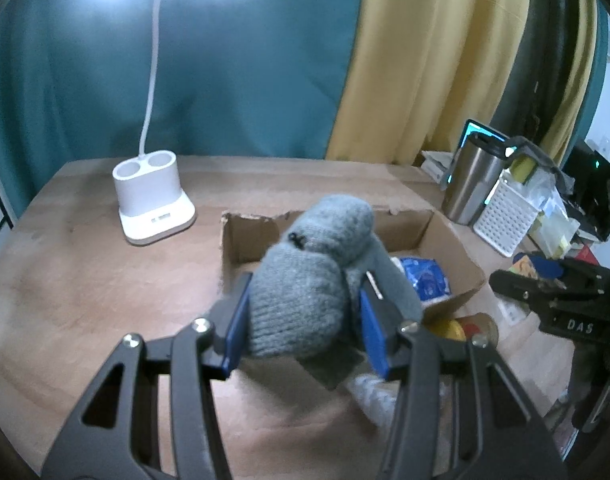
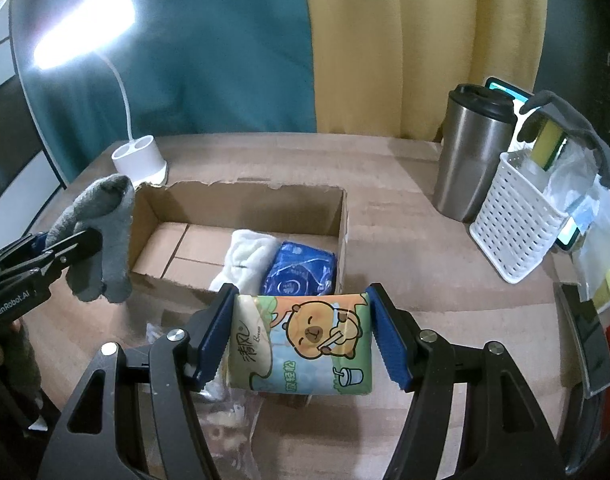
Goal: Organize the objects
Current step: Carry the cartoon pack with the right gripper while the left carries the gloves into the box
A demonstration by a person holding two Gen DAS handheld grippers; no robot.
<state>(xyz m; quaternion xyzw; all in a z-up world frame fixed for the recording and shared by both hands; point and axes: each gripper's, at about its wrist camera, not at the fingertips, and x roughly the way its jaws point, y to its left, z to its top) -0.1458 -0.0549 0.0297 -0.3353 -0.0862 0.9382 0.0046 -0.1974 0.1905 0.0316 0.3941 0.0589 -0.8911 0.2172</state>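
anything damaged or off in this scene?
Only the cardboard box: its top edges are ragged, as if the flaps were torn off. The white cloth and blue pack lie neatly inside it. Nothing looks spilled.

A white desk lamp [image 1: 155, 208] stands on the counter [image 1: 85, 280] at the left of the left wrist view, its thin neck rising to a bright glowing head at the upper left of the frame. Behind the counter hang a teal curtain [image 1: 225, 60] and, to its right, a yellow curtain [image 1: 425, 60]. At the right of the right wrist view, a steel tumbler [image 2: 471, 152] with a dark lid stands upright, just beside a white perforated basket [image 2: 513, 220]. A yellow-green sponge [image 2: 549, 144] pokes from the basket, with crumpled clear plastic beside it. A lit screen [image 2: 505, 90] shows behind the tumbler.
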